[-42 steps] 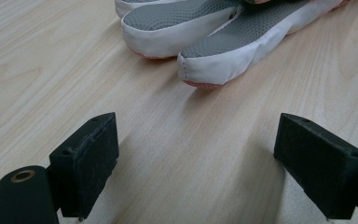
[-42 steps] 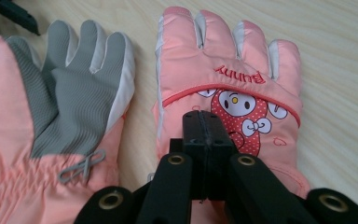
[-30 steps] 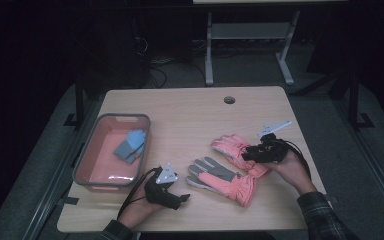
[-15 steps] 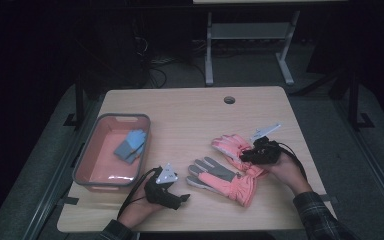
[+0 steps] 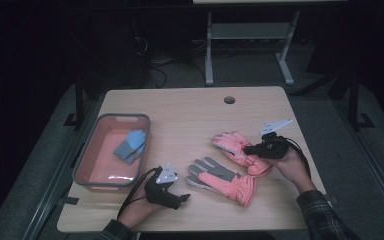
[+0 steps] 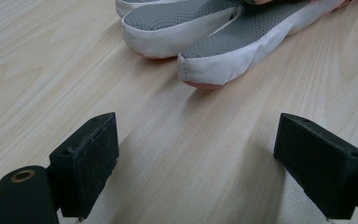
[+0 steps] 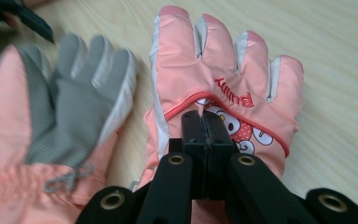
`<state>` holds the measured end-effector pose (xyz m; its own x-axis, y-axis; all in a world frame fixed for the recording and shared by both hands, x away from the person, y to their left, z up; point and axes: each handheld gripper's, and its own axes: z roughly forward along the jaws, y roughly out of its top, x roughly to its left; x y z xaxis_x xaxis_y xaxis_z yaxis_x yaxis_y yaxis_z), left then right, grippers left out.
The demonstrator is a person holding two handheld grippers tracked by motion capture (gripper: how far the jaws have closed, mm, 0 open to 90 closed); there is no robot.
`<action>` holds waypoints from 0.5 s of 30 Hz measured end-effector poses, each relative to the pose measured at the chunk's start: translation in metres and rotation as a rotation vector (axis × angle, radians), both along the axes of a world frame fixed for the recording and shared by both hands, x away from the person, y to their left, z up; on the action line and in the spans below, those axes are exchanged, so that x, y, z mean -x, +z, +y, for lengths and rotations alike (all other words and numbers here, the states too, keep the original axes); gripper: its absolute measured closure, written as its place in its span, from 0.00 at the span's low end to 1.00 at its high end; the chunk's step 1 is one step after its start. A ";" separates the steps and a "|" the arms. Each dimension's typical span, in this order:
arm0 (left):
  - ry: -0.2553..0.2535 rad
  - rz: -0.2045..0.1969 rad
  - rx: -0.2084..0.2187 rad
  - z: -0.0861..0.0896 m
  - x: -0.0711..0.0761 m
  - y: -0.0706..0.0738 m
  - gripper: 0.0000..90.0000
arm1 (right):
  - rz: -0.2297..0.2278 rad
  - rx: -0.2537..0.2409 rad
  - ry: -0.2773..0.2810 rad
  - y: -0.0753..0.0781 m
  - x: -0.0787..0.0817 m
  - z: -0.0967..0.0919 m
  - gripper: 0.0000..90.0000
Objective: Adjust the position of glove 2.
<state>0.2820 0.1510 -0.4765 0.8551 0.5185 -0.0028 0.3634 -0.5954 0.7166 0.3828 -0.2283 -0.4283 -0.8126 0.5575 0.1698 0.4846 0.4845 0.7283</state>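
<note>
1. Gloves: two pink ones lie on the table (image 5: 190, 115). The printed glove (image 7: 223, 88) sits directly under the right gripper (image 7: 204, 122), fingers pointing away along the jaws.
2. Right jaws have just closed, apparently pinching its back fabric.
3. The grey-palmed glove (image 6: 205, 28) lies just ahead of the left gripper (image 6: 196, 158), whose jaws stand wide and empty.
4. One tray (image 5: 87, 160) holds one blue item (image 5: 130, 145).

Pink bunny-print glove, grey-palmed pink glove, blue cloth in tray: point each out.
Pink bunny-print glove (image 7: 223, 70): right gripper view, back of hand.
Grey-palmed pink glove (image 5: 220, 172): high view, palm.
Blue cloth (image 5: 130, 145): high view, centre.
</note>
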 end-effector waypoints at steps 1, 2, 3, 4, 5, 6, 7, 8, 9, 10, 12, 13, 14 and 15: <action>0.000 0.000 0.000 0.000 0.000 0.000 0.14 | -0.011 -0.024 0.002 0.007 0.001 -0.002 1.00; 0.000 0.000 0.000 0.000 0.000 0.000 0.14 | -0.013 -0.035 -0.001 0.010 0.001 -0.002 1.00; 0.000 0.000 0.000 0.000 0.000 0.000 0.14 | -0.018 -0.051 0.004 0.013 0.002 -0.003 1.00; 0.000 0.000 0.000 0.000 0.000 0.000 0.14 | -0.018 -0.051 0.004 0.013 0.002 -0.003 1.00; 0.000 0.000 0.000 0.000 0.000 0.000 0.14 | -0.024 -0.066 0.009 0.019 0.003 -0.004 1.00; 0.000 0.000 0.000 0.000 0.000 0.000 0.14 | -0.031 -0.073 0.012 0.021 0.004 -0.004 1.00; -0.001 0.000 -0.001 0.000 0.000 0.000 0.14 | -0.034 -0.081 0.016 0.024 0.005 -0.004 1.00; -0.001 0.000 -0.001 0.000 0.000 0.000 0.14 | -0.034 -0.081 0.016 0.024 0.005 -0.004 1.00; 0.000 -0.001 -0.001 0.000 0.000 0.000 0.14 | -0.040 -0.097 0.026 0.030 0.007 -0.004 1.00; 0.000 -0.001 -0.001 0.000 0.000 0.000 0.14 | -0.040 -0.097 0.026 0.030 0.007 -0.004 1.00; -0.002 -0.003 -0.002 0.000 0.000 0.000 0.14 | -0.049 -0.105 0.051 0.036 0.010 -0.001 1.00; -0.003 -0.005 -0.004 0.000 0.000 0.000 0.14 | -0.049 -0.108 0.059 0.037 0.011 0.000 1.00; -0.003 -0.005 -0.004 0.000 0.000 0.000 0.14 | -0.049 -0.108 0.059 0.037 0.011 0.000 1.00; -0.003 -0.005 -0.004 0.000 0.000 0.000 0.14 | -0.050 -0.116 0.082 0.040 0.013 0.002 1.00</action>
<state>0.2824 0.1512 -0.4764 0.8565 0.5162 0.0032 0.3583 -0.5990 0.7161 0.3695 -0.2260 -0.3878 -0.8636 0.4683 0.1870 0.4085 0.4324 0.8039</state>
